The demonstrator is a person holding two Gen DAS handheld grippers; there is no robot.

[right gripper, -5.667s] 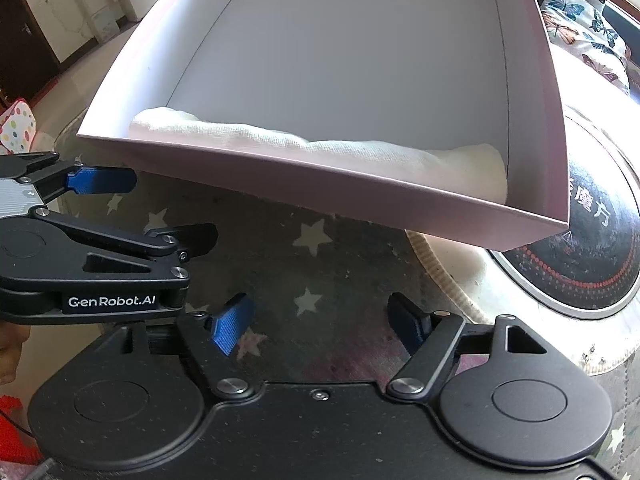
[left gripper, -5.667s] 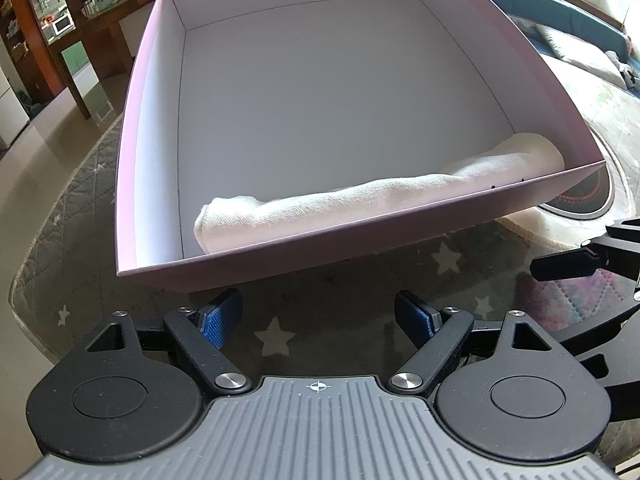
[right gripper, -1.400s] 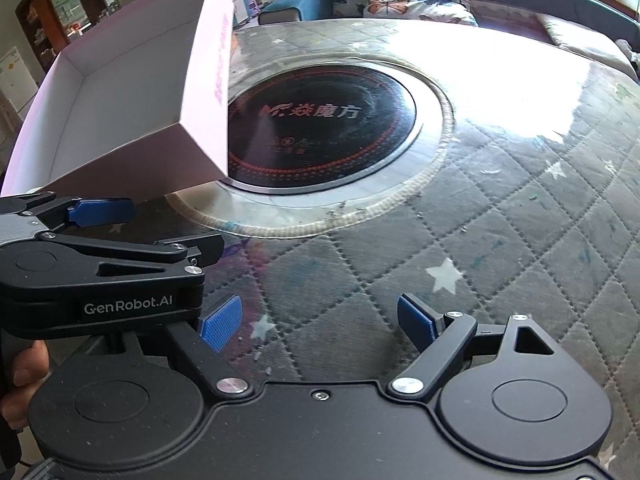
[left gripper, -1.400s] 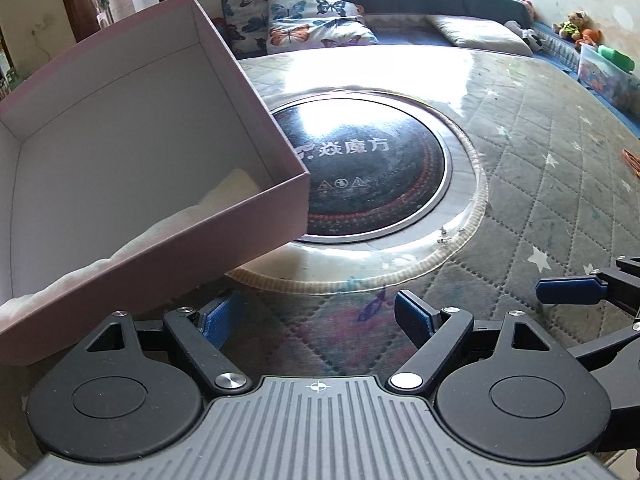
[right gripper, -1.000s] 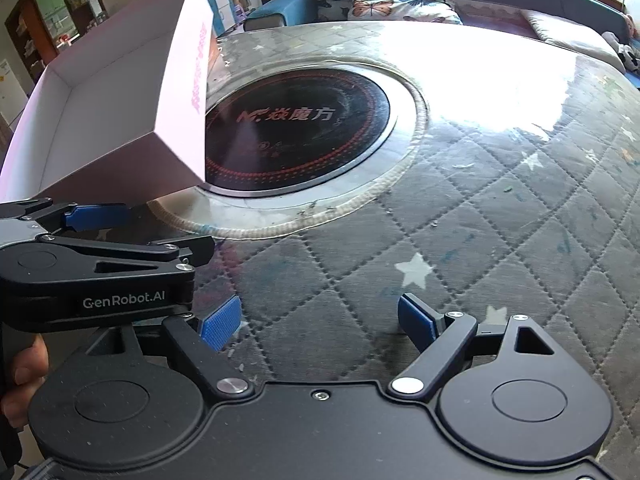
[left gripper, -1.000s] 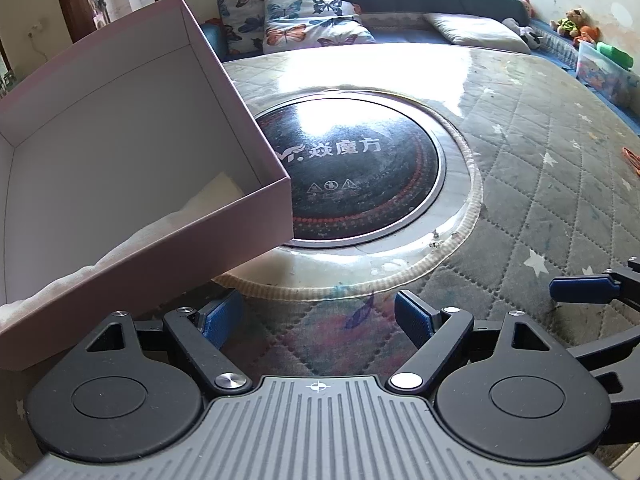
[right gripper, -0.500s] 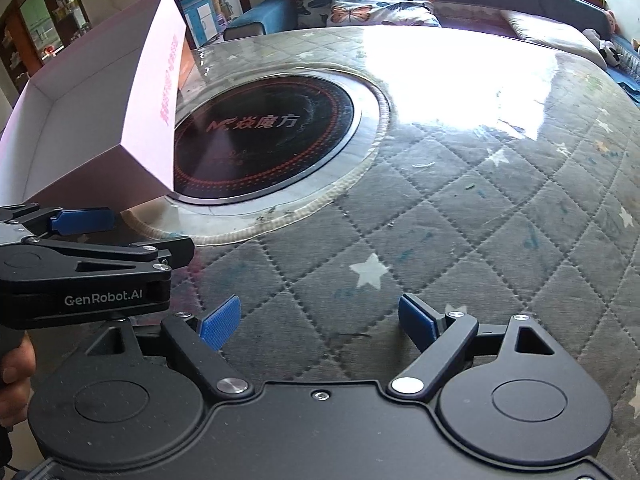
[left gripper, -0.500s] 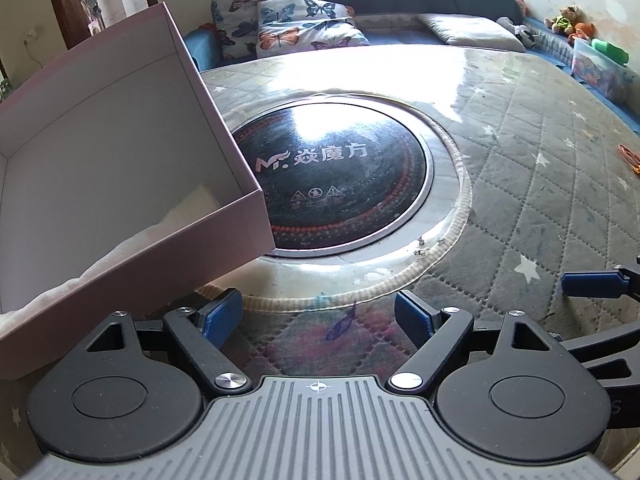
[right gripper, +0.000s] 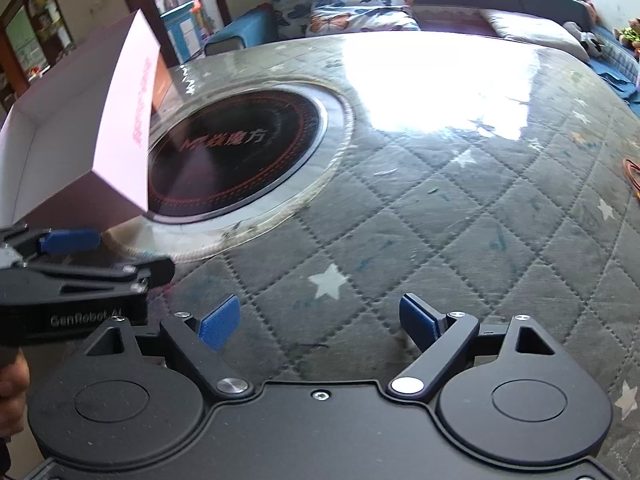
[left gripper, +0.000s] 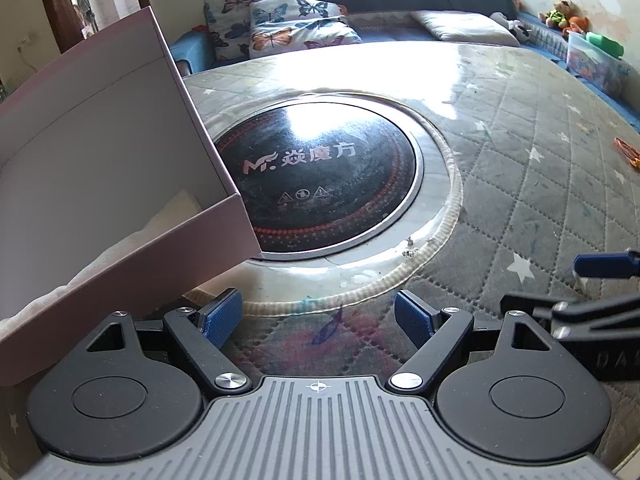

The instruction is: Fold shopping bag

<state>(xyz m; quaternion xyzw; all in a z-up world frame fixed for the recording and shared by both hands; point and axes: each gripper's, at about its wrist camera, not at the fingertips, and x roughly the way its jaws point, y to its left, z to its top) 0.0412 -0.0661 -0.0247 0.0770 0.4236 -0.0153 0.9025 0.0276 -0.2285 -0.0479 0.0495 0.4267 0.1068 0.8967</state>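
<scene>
Since approx 6 s ago we've swung both cams right: box point(left gripper: 120, 152) filled both views then, now sits at far left, w/ open table ahead.

Left claw point(left gripper: 318, 316): fingers spread wide, nothing between, low over quilted star-print table cover point(left gripper: 520, 184). Right claw point(right gripper: 320, 322): same, fingers apart, empty, over cover. In right view we see left claw at left edge, part of a hand point(right gripper: 12, 384) below it. In left view right claw's blue fingertip pokes in from right edge.

Containers: pink box, open top, white inside, on table's left side, its right corner overlapping the round black cooktop point(left gripper: 320, 176) inset in table. Inside, along near wall: rolled whitish cloth bundle point(left gripper: 132, 248), probably the shopping bag; only part visible in left view, hidden by box wall in right view.

Edges/room: ring of pale trim round cooktop. Cover right of cooktop bare, wide, glare patch at far side. Small orange item point(left gripper: 626, 152) near right table edge. Cushions point(left gripper: 280, 24) and sofa beyond far edge.
</scene>
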